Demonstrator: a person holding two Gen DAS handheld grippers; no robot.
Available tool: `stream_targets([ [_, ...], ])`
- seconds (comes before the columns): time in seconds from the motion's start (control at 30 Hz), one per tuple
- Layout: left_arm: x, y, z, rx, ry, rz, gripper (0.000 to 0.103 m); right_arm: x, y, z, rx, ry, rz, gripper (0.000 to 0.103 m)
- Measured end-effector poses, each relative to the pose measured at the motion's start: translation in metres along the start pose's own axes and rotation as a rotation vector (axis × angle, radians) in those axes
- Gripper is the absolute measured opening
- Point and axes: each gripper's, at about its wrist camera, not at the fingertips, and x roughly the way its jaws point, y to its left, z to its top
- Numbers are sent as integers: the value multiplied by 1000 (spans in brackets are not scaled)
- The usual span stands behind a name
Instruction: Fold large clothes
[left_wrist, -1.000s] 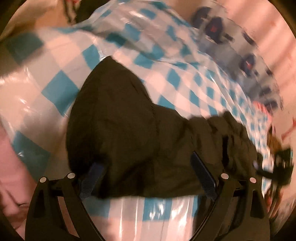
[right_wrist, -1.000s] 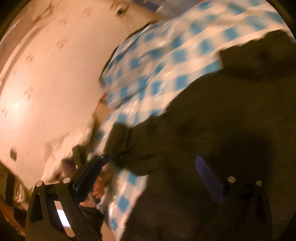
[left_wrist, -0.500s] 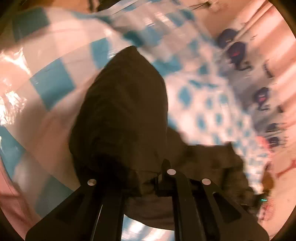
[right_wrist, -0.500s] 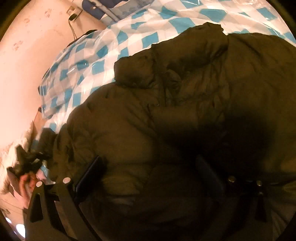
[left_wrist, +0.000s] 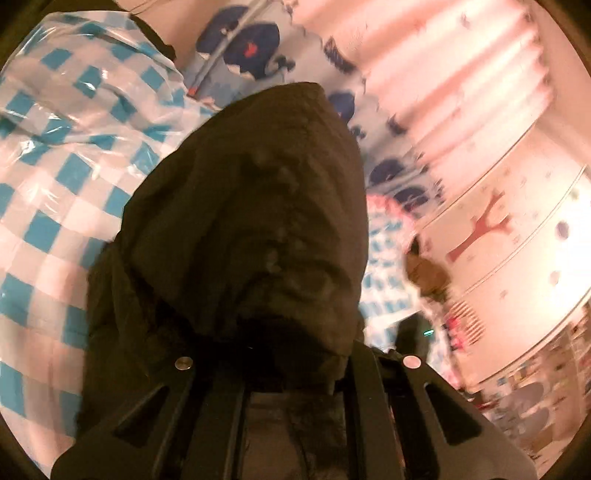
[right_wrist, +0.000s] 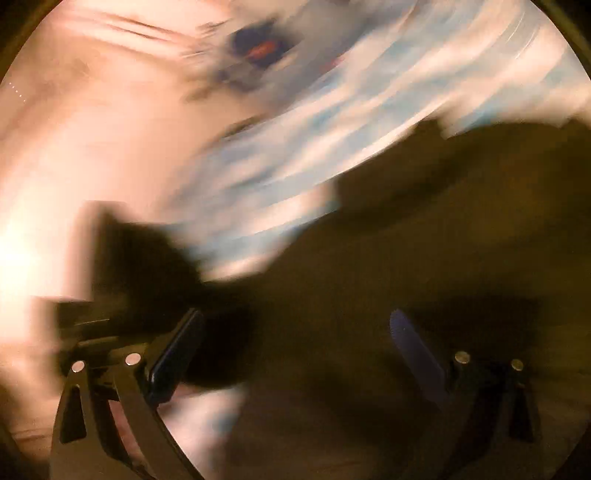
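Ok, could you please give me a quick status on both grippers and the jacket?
Left gripper shut on dark jacket, fabric bunched over it. Right gripper open above jacket. Checked cover underneath; nothing in the way.

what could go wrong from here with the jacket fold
1. The left gripper is shut on a thick bunch of the dark jacket; the puffy fabric hides the pads, so the grip may be shallow and slip.
2. The right gripper is open with jacket fabric between its fingers, so one side has no hold and the fold may land crooked.
3. The glossy checkered cover looks slick; the jacket could slide on it.
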Motion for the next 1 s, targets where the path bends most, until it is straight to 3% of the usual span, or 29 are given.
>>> stream_targets([
  [0.03,13,-5,-5,-2,22,-7,6,1,-11,3,25,31,34,97],
  [0.07,23,-8,-9,-10,42,-19,6,11,-37,5,154,163,167,97],
  [0.1,29,-11,-12,-6,51,-19,6,16,-56,3,269,240,223,97],
  [0.13,38,-15,-15,2,64,-21,6,9,-67,3,311,217,252,97],
  [0.2,51,-19,-19,6,85,-35,6,-4,-63,5,275,176,467,97],
  [0.27,62,-24,-23,10,99,-43,6,-5,-56,7,290,153,623,97],
  [0.43,85,-24,-33,-4,148,-78,6,44,-25,22,328,211,767,97],
  [0.57,99,-23,-35,5,175,-86,6,57,-8,26,303,153,863,97],
  [0.6,102,-24,-38,6,181,-89,6,52,-4,28,272,114,877,96],
  [0.63,103,-24,-40,7,190,-96,6,49,0,28,251,98,873,83],
  [0.67,104,-24,-41,14,203,-96,7,45,7,29,211,85,839,47],
  [0.7,104,-24,-43,25,202,-77,11,40,13,30,170,86,760,31],
  [0.73,105,-24,-42,37,198,-51,15,38,16,29,153,91,715,22],
  [0.8,107,-26,-44,67,217,-7,46,27,19,29,115,89,611,19],
  [0.83,107,-28,-46,85,223,34,54,24,18,28,109,89,582,19],
  [0.87,105,-31,-49,112,221,73,59,19,15,31,108,93,543,19],
  [1.0,101,-35,-63,197,301,109,65,-16,-7,48,100,71,484,19],
])
